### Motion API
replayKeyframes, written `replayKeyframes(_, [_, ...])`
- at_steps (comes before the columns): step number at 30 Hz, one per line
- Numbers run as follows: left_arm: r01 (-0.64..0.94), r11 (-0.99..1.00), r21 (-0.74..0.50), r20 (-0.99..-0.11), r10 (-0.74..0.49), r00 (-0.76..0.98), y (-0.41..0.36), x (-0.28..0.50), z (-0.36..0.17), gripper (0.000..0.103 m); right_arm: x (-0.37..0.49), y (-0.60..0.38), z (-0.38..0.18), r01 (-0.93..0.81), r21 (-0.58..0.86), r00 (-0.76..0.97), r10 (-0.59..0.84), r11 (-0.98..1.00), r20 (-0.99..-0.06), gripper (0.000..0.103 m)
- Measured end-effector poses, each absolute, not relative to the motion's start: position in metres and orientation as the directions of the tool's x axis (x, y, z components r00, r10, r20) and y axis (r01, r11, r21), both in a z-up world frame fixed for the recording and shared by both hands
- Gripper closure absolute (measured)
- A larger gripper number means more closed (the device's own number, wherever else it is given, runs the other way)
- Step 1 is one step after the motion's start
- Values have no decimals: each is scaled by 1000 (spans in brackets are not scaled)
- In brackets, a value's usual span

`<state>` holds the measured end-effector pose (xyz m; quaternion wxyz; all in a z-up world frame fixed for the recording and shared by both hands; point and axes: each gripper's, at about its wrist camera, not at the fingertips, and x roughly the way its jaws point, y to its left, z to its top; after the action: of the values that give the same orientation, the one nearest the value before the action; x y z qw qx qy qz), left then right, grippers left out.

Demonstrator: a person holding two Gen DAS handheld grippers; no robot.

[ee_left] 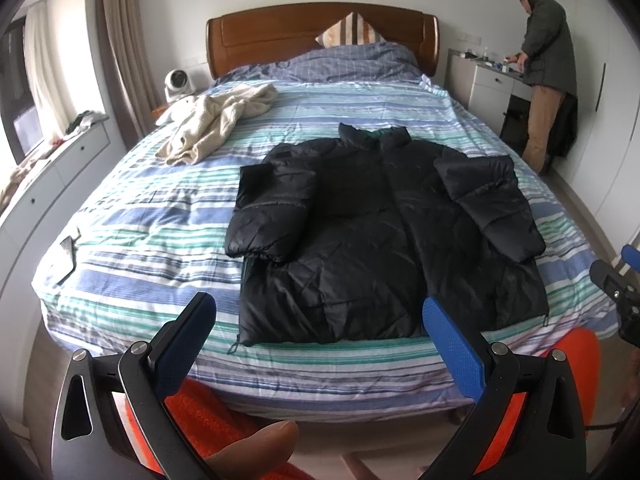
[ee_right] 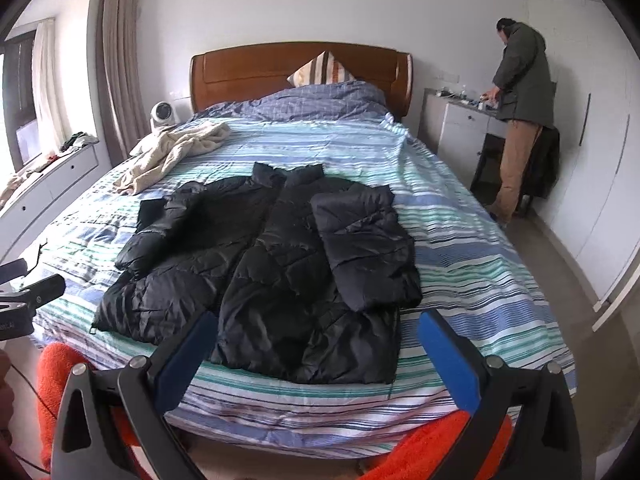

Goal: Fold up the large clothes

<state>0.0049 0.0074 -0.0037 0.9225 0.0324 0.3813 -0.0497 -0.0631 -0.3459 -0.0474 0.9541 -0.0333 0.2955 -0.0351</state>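
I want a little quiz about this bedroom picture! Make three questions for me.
1. True or false: both sleeves of the jacket are folded in over its front.
2. Which lies nearer the headboard? A) jacket B) cream garment
3. Fill in: the left tongs and right tongs are both ____.

Key: 1 true; 2 B; 3 open.

I see both wrist cameras at the bed's (ee_left: 132,216) foot, facing 12 o'clock toward the headboard (ee_right: 260,68), sharing the black jacket (ee_left: 380,232).
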Motion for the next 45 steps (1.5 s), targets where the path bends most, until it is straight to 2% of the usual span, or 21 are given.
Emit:
replayKeyframes(6, [102, 994, 28, -712, -52, 700, 12, 6, -7, 0, -57, -339, -53, -59, -24, 817, 34, 998, -576, 0])
replayKeyframes(10, [98, 995, 34, -719, -44, 694, 13, 9, -10, 0, -53, -335, -56, -129, -38, 805, 82, 991, -587, 0])
replayKeyframes(13, [95, 995, 40, -719, -37, 694, 13, 9, -12, 0, -44, -339, -59, -154, -105, 790, 58, 982, -611, 0])
replayKeyframes(17, [95, 995, 36, -720, -40, 693, 15, 9, -13, 0, -11, -364, -71, -200, -286, 781, -24, 937, -625, 0])
replayKeyframes(20, [83, 996, 34, -724, -33, 689, 18, 9, -15, 0, 35, -384, -97, -250, -364, 713, -83, 897, -696, 2])
replayKeyframes(21, [78, 996, 31, -726, -31, 687, 19, 9, -16, 0, 49, -388, -106, -278, -370, 688, -85, 887, -721, 6])
replayKeyframes(23, [63, 998, 29, -732, -22, 681, 22, 8, -17, 0, 80, -395, -132, -333, -398, 647, -100, 855, -756, 33])
replayKeyframes(25, [48, 998, 34, -738, -7, 675, 25, 7, -19, 0, 103, -402, -159, -365, -447, 623, -143, 817, -769, 37])
replayKeyframes(27, [32, 998, 48, -742, 14, 670, 29, 6, -20, 0, 122, -416, -183, -370, -472, 595, -186, 800, -782, 55])
replayKeyframes(28, [22, 998, 57, -744, 28, 668, 32, 5, -21, 0, 128, -426, -188, -354, -449, 580, -184, 821, -794, 62])
replayKeyframes(29, [10, 998, 67, -747, 44, 663, 35, 6, -22, 0, 129, -435, -182, -316, -412, 585, -166, 855, -794, 78])
replayKeyframes(30, [2, 997, 73, -750, 54, 659, 38, 7, -23, 0, 125, -443, -169, -274, -372, 604, -142, 887, -784, 85])
replayKeyframes(34, [-16, 996, 83, -763, 74, 642, 46, 13, -30, 0, 97, -480, -87, -132, -248, 726, -77, 960, -684, 89])
replayKeyframes(39, [21, 997, 77, -768, 46, 639, 33, 23, -34, 0, 66, -564, 8, 80, -181, 814, -169, 980, -555, 89])
replayKeyframes(42, [51, 996, 72, -757, 21, 653, 20, 21, -29, 0, 55, -640, 33, 220, -93, 797, -234, 971, -556, 89])
replayKeyframes(45, [76, 994, 75, -759, 8, 651, 9, 22, -29, 0, 45, -723, 17, 365, 65, 752, -252, 929, -609, 89])
